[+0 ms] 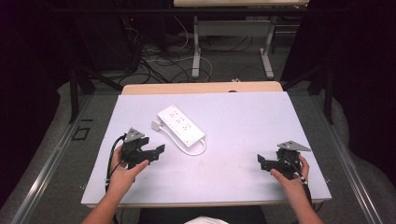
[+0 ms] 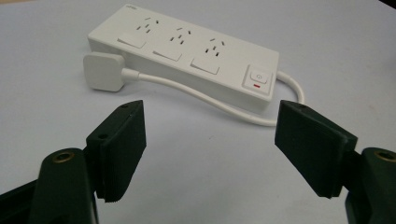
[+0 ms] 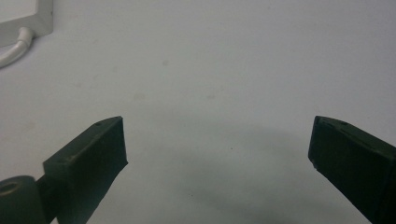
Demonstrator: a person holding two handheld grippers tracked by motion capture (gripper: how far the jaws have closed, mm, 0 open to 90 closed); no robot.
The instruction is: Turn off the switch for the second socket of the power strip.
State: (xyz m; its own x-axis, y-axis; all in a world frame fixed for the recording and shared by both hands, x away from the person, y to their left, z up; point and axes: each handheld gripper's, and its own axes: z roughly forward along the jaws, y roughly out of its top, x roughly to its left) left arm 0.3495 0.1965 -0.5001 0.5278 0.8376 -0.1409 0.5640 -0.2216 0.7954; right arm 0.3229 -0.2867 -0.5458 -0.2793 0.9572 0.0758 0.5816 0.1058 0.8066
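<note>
A white power strip (image 1: 181, 124) (image 2: 187, 53) lies on the white table top (image 1: 243, 121), slightly left of the middle. Its white cable (image 1: 196, 150) (image 2: 205, 95) loops round its side to a white plug (image 1: 156, 125) (image 2: 102, 71) lying next to it. The strip carries three socket groups and a switch with a red mark (image 2: 258, 79). My left gripper (image 1: 156, 154) (image 2: 210, 144) is open, just short of the strip, with nothing between its jaws. Near the table's right front, my right gripper (image 1: 262, 163) (image 3: 217, 154) is open over bare surface. A corner of the strip (image 3: 23, 18) and its cable appear at the upper left of the right gripper view.
The white sheet covers a wooden table whose far edge (image 1: 201, 87) shows. Beyond it on the floor are tangled cables (image 1: 159, 60) and the legs of another table (image 1: 196, 51). Dark frame struts (image 1: 74, 88) stand at both sides.
</note>
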